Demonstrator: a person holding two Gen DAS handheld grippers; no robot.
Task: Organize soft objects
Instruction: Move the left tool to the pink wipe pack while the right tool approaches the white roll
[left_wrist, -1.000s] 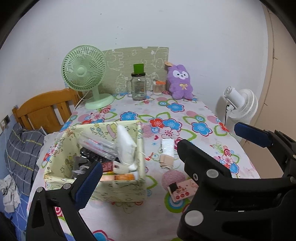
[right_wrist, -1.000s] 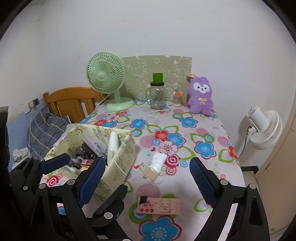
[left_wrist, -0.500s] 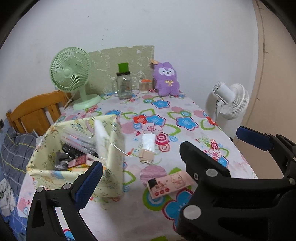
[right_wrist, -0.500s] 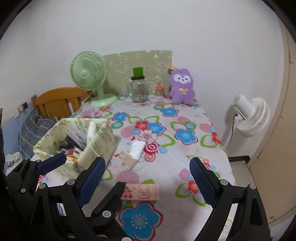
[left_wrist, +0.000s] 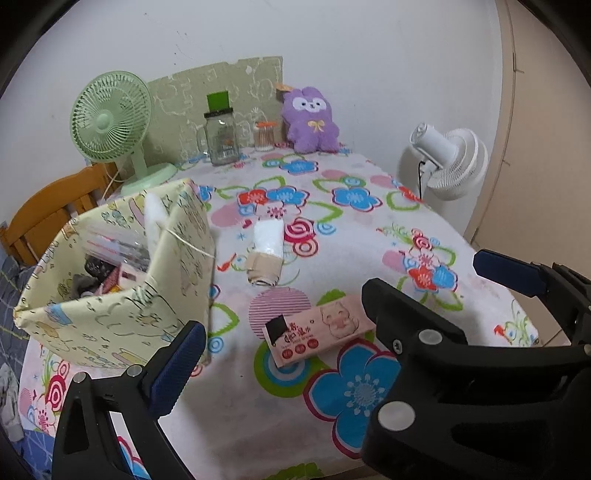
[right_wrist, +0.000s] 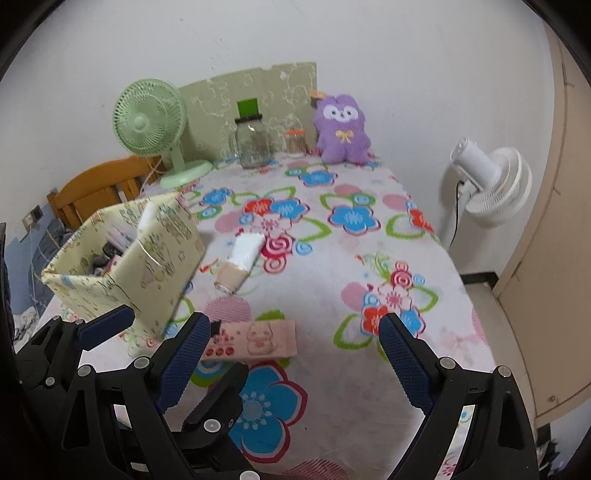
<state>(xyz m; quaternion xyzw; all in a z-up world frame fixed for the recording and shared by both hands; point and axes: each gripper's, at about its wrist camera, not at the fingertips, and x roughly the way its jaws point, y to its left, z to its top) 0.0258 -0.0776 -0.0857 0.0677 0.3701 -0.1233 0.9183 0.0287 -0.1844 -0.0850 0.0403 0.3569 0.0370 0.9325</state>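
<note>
**Both grippers wide over the floral bench, holding nothing**

The bench (left_wrist: 369, 258), covered in a flower-print cloth, fills both views. On its left part stands an open fabric box (left_wrist: 122, 280) in pale yellow print, holding a jumble of small items and a white tube (left_wrist: 155, 214) that sticks up at its far right corner.

At the back edge, against the wall, a green fan (left_wrist: 110, 118) stands on the left, a glass jar (left_wrist: 221, 138) with a green block on its lid in the middle, a small orange-lidded pot (left_wrist: 264, 136) beside it, and a purple plush (left_wrist: 311, 120) on the right. A white fan (left_wrist: 448, 160) stands off the bench's right side. A wooden headboard (left_wrist: 48, 218) shows behind the box.

Just right of the box lies a white and beige tube (left_wrist: 266, 251). Nearer the camera lies a pink pack (left_wrist: 317, 332) with a pig drawing, flat on the cloth.

The left hand-held gripper (left_wrist: 343, 332) hangs over the near edge, its fingers spread far apart and empty; the pink pack lies between them on the bench below. The right hand-held gripper (right_wrist: 291, 347) is likewise spread and empty, and the same pack (right_wrist: 255, 339) lies just beside its left fingertip.
</note>
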